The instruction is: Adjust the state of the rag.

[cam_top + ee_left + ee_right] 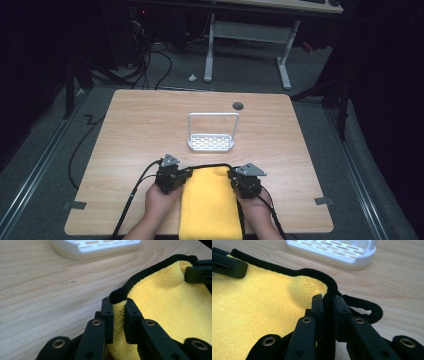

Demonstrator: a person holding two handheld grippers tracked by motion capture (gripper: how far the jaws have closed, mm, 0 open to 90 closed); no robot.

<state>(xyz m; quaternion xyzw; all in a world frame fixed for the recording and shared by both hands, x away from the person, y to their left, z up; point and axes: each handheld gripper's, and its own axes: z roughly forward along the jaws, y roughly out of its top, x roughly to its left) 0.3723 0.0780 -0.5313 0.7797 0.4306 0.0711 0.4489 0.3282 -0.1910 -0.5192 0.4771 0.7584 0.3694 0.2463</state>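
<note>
Lying flat on the near half of the tabletop (130, 125), the yellow towel (210, 205) runs off the bottom edge of the high view, so its near end is cut off and its full length cannot be judged. A black trim (287, 272) edges the far side of the cloth. The left hand-held gripper (181, 176) is clenched on the towel's far left corner: in the left gripper view the two black jaws pinch a fold of yellow pile, with the trim bulging out just above them. The right hand-held gripper (234, 176) is clamped on the far right corner; the right gripper view shows its jaws pressed together on the black trim itself, which then loops loosely onto the wood to the right. How much cloth sits inside either grip is hidden by the jaws.

From above, both tools are small and dark, and their jaws are hard to make out against the trim. The person's hands enter from the bottom and are cut off at the forearm.

Beyond the towel stands a white rack (211, 142) with a slotted base and a tall hoop handle, well apart from the cloth. Both gripper views crop it to part of its base. A small dark round hole (238, 106) sits near the tabletop's far edge.
</note>
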